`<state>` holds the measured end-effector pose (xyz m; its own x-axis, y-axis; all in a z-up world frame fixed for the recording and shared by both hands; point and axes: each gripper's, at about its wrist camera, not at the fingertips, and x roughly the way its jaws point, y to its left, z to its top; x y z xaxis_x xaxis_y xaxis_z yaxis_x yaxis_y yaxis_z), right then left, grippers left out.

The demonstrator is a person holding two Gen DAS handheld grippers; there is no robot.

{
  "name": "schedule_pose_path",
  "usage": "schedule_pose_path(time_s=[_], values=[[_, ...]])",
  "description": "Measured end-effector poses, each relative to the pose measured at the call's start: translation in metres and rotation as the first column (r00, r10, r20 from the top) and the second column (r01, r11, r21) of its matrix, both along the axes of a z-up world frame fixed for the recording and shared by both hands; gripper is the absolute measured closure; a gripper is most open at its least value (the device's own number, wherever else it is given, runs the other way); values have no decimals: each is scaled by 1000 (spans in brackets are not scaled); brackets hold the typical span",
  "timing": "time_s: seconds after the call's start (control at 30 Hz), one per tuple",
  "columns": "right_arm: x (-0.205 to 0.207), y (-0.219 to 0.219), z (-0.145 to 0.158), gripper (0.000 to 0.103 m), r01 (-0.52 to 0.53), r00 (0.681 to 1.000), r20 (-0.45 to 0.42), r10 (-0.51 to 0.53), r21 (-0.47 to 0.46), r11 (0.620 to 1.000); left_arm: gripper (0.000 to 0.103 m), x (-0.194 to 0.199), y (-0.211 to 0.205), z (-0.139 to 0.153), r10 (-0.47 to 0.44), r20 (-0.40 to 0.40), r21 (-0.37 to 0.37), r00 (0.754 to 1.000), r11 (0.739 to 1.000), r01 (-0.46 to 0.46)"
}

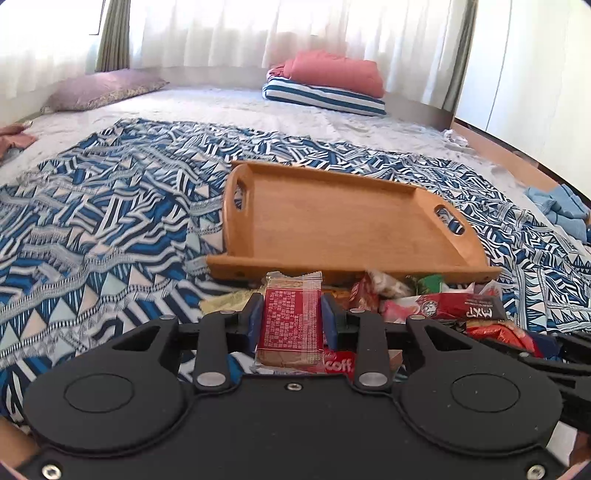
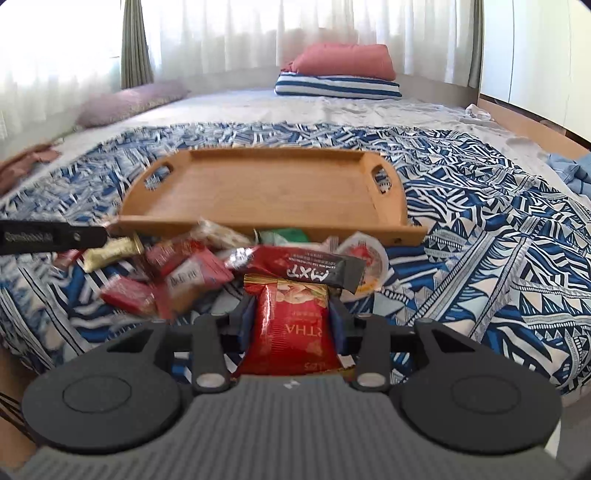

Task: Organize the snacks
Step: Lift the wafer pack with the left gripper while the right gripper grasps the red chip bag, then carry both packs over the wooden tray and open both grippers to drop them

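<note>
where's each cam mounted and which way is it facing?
Left wrist: on the left gripper, looking along its fingers, clamped on a red-labelled biscuit packet; right gripper's edge at right.
Right wrist: on the right gripper, around a red snack bag; left gripper's finger at left.
Shared: wooden tray, snack pile, bed.

A wide bed (image 1: 258,110) fills the room, its pale sheet half covered by a blue-and-white patterned cloth (image 1: 110,221) spread across the near part. Sheer white curtains (image 1: 240,33) run along the far wall, glowing with daylight, with a grey-green drape (image 1: 114,37) at the left. A mauve pillow (image 1: 103,88) lies far left; far right, a folded coral blanket (image 1: 336,70) sits on a striped cushion (image 1: 325,98). A white wardrobe (image 1: 535,66) stands right, above a wooden floor (image 1: 517,162) with crumpled blue cloth (image 1: 557,206).
</note>
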<state>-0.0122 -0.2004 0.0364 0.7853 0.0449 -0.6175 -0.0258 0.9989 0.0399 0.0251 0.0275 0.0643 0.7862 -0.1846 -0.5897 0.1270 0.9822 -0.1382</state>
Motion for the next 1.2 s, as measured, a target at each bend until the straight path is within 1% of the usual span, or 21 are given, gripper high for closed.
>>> schedule_pose_path(time_s=[0.2,0.3,0.37,0.43,0.53,0.63,0.73,0.8,0.97,1.07,1.13,1.2], values=[[5,-7,30,57,1,999,54,-4,48,999,72,15,-12,19,-25,10,24,1000,999,25],[13,-10,44,57,0,996,87,-5,52,999,72,26,-18,30,-42,15,21,999,999,42],[23,-16,52,57,11,995,102,-17,59,998,72,35,-20,38,-57,6,4,998,998,57],[34,-20,58,57,21,994,104,-28,67,998,72,46,-21,46,-70,3,-16,998,997,70],[53,-28,65,57,27,994,105,-34,72,997,72,62,-27,57,-81,8,-13,997,997,81],[73,-36,69,57,36,995,91,-45,95,995,72,81,-32,63,-112,-10,-24,994,993,111],[98,-47,68,57,45,997,52,-54,166,985,72,102,-37,60,-146,-53,-71,988,987,142],[115,-52,64,57,60,997,30,-68,203,977,72,118,-42,56,-145,-81,-78,986,987,139],[148,-60,46,56,98,995,-7,-99,231,968,72,148,-53,39,-106,-129,-37,986,994,102],[163,-62,33,56,105,994,-40,-98,276,955,72,163,-58,26,-80,-155,-15,985,997,79],[171,-61,25,56,124,992,-63,-111,267,956,72,171,-61,17,-58,-167,-1,984,998,58],[178,-59,19,56,133,990,-71,-120,230,964,72,177,-62,10,-40,-182,8,982,999,42]])
